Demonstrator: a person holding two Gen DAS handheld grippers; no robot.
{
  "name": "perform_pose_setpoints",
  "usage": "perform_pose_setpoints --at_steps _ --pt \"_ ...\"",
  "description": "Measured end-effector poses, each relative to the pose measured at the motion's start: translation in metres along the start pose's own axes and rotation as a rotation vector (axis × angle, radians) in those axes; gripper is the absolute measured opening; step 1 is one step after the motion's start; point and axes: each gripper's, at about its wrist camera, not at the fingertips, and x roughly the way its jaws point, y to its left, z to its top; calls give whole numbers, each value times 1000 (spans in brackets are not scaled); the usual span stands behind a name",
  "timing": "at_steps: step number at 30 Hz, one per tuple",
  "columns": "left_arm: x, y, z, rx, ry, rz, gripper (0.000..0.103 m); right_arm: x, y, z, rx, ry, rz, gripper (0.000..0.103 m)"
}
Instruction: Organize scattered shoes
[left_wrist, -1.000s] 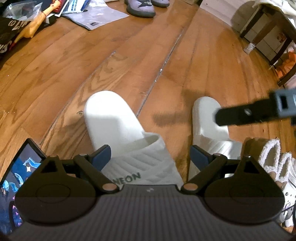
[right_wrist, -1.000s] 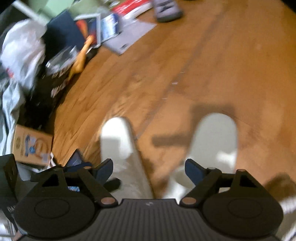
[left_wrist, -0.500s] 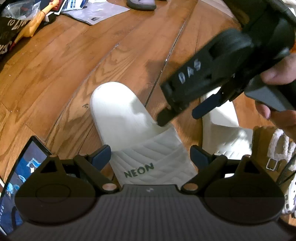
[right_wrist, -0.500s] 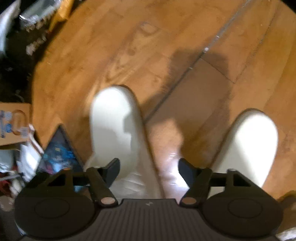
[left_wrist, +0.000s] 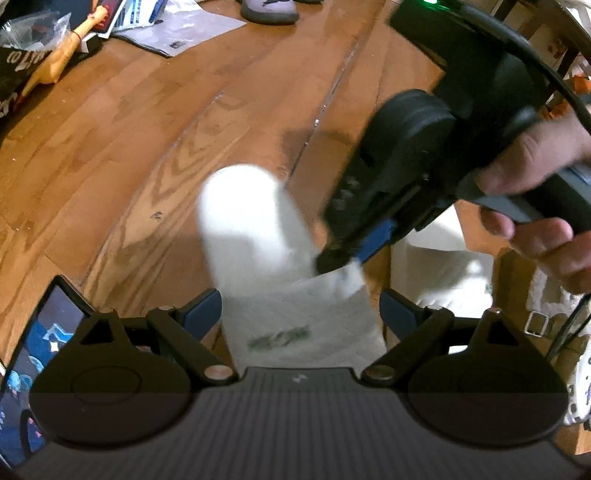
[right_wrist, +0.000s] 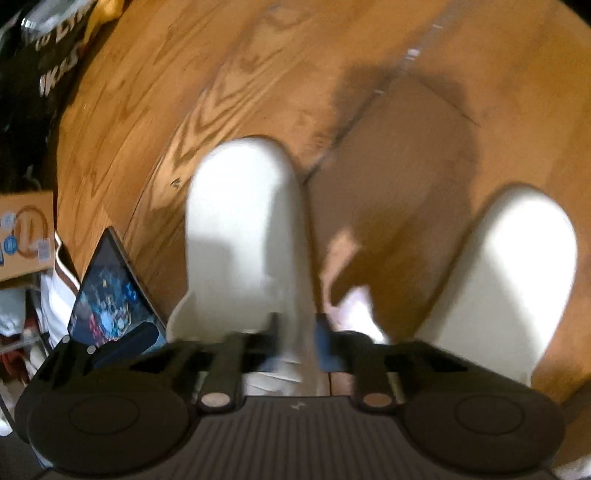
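Note:
A white slide sandal (left_wrist: 255, 236) with green lettering on its strap lies on the wood floor, blurred by motion. My right gripper (left_wrist: 343, 258) is shut on the right edge of its strap; in the right wrist view (right_wrist: 295, 339) its fingers pinch the sandal's (right_wrist: 243, 229) side wall. Its mate, a second white sandal (right_wrist: 517, 266), lies to the right, partly hidden behind the right gripper in the left wrist view (left_wrist: 439, 258). My left gripper (left_wrist: 301, 310) is open, its fingers on either side of the first sandal's strap without touching it.
A tablet (left_wrist: 48, 332) lies at the left by the sandal (right_wrist: 107, 299). Fluffy white slippers (left_wrist: 550, 314) sit at the right. A grey shoe (left_wrist: 269, 11), papers (left_wrist: 177, 26) and a black bag (left_wrist: 22, 70) lie farther off. A cardboard box (right_wrist: 26, 236) sits at the left.
My right gripper came down from the right and closed on the left sandal's strap edge. The sandal has shifted and blurs with motion. My left gripper stayed open.

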Motion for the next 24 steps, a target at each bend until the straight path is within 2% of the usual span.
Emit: perform_pose_setpoints --at_steps 3,7,9,11,12,13,14,19,24 --pt "-1 -9 0 20 -5 -28 93 -11 -14 -16 0 -25 -103 9" --pt "2 -24 -1 47 -16 -21 93 -24 -33 -32 -9 -24 -219 10" --pt "3 -28 -1 51 -12 -35 93 -30 -35 -35 -22 -33 -259 14" --pt "4 -32 -1 50 -4 -53 93 -39 -37 -35 -16 -58 -249 24" --pt "4 -33 -1 48 0 -58 93 -45 -37 -35 -11 -75 -240 36" --pt "4 -35 -1 47 4 -63 93 -52 -38 -37 -10 -98 -226 59" --pt "2 -37 -2 43 6 -69 93 -62 -39 -40 -15 -125 -212 64" --pt "-16 -54 -5 45 2 -105 93 -117 -51 -74 -39 -244 -190 64" --pt "-45 -91 -12 106 -15 -167 93 -179 -79 -155 -24 -361 -227 73"
